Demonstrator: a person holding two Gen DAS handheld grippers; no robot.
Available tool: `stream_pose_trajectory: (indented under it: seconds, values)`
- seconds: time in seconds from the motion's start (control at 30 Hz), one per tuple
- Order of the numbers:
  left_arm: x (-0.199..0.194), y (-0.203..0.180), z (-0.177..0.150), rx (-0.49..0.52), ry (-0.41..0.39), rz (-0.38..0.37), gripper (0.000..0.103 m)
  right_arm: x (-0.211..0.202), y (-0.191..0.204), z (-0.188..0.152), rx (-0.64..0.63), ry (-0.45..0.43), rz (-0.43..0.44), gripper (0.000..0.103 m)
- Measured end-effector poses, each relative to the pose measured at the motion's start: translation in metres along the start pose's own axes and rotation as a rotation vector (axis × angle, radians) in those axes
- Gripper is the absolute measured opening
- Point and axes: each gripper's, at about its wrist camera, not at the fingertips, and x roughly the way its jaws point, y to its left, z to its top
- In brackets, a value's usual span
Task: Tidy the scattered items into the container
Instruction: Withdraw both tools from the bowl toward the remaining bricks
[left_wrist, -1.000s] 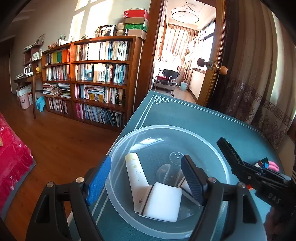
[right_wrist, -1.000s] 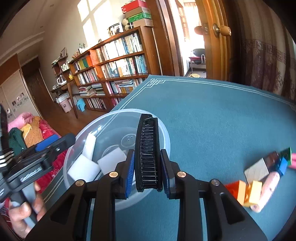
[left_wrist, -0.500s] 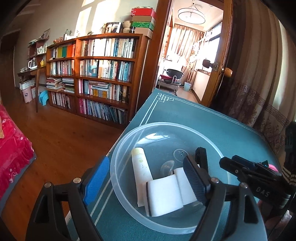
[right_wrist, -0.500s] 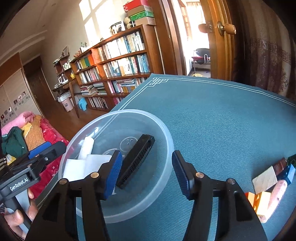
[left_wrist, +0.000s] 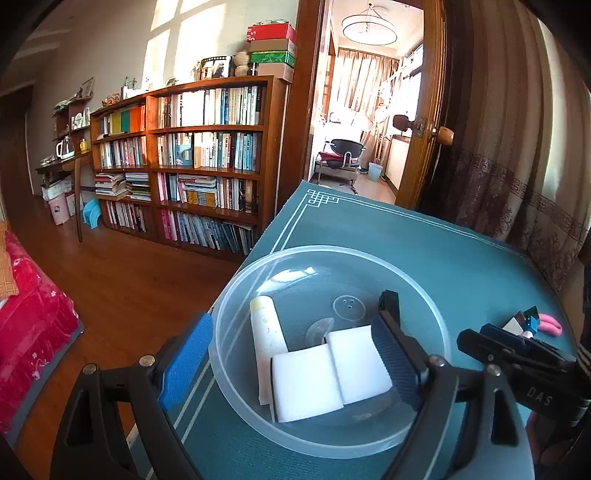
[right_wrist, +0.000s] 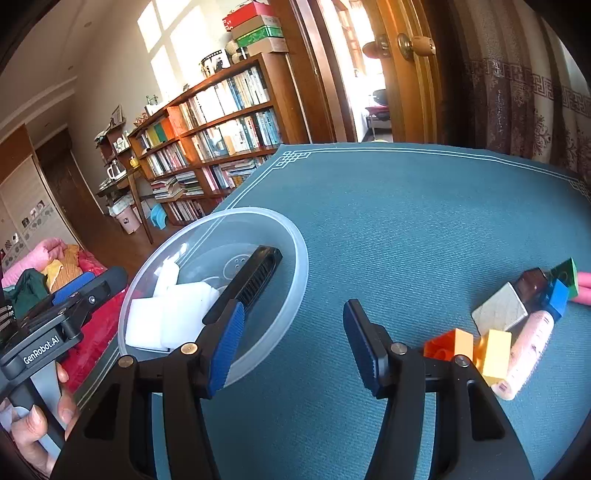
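Right tongs (right_wrist: 293, 345) agape — comb (right_wrist: 251, 284) in bowl (right_wrist: 295, 273).

Wooden bookshelf (left_wrist: 192, 166) full of books, open door (right_wrist: 406, 74), patterned curtain (left_wrist: 517, 147)

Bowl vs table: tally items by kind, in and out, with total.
In the bowl:
White sponge blocks: 2
Cream tube: 1
Black comb: 1

Loose on the table:
Toy bricks: 4 (orange, yellow, blue, green)
Pink tube: 1
Grey block: 1
Dark brown block: 1
Pink item, cut off at the frame edge: 1

Total: 12 (4 in, 8 out)
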Motion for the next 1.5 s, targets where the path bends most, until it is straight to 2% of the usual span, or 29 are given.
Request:
stream_pose_trajectory:
  seconds: [0.6,1.5]
  values:
    - [-0.018,-0.048,-0.004,0.11,-0.016,0.018,0.091,-0.035,-0.044,-0.02,0.09,-0.022,-0.04,0.06]
    - [-0.028,-0.151,-0.025,0.314,0.001,-0.051,0.091,-0.089,-0.135,-0.04,0.252,-0.106,-0.136,0.06]
